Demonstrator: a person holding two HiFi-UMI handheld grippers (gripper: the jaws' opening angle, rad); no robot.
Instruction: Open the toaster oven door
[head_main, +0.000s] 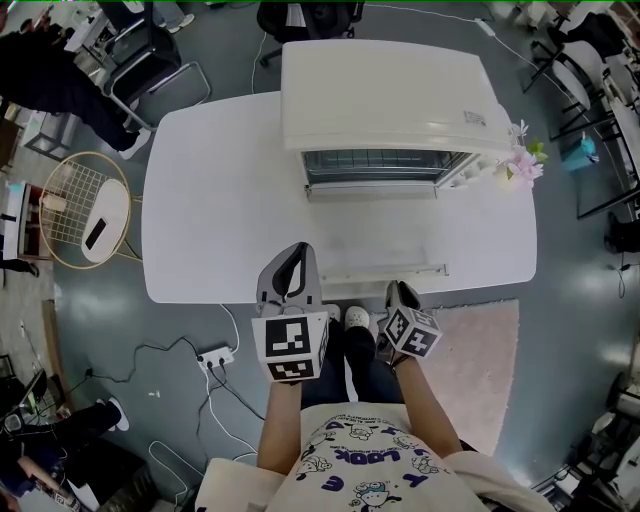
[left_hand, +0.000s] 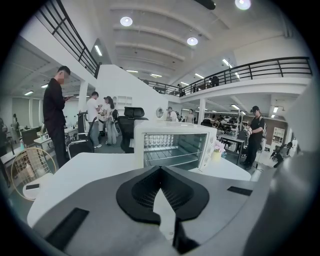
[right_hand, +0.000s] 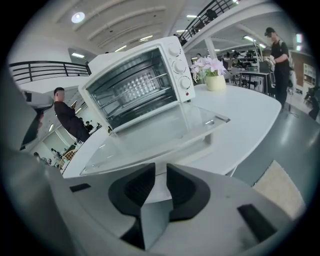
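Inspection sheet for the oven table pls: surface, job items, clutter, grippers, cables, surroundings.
Surface: white table, rounded corners.
Job's things: toaster oven on the table; its glass door is already folded down flat, racks visible.
Clutter: flower pot beside the oven's knob side.
Grippers: left gripper shut, empty; right gripper slightly open, empty; both clear of the oven.
Cables: power strip and loose leads on the floor.
Surroundings: wire side table, pink rug, office chair, person standing.

Open-plan ofc w/ desks (right_hand: 250, 74), chairs (left_hand: 134, 116), mezzanine (left_hand: 270, 75)
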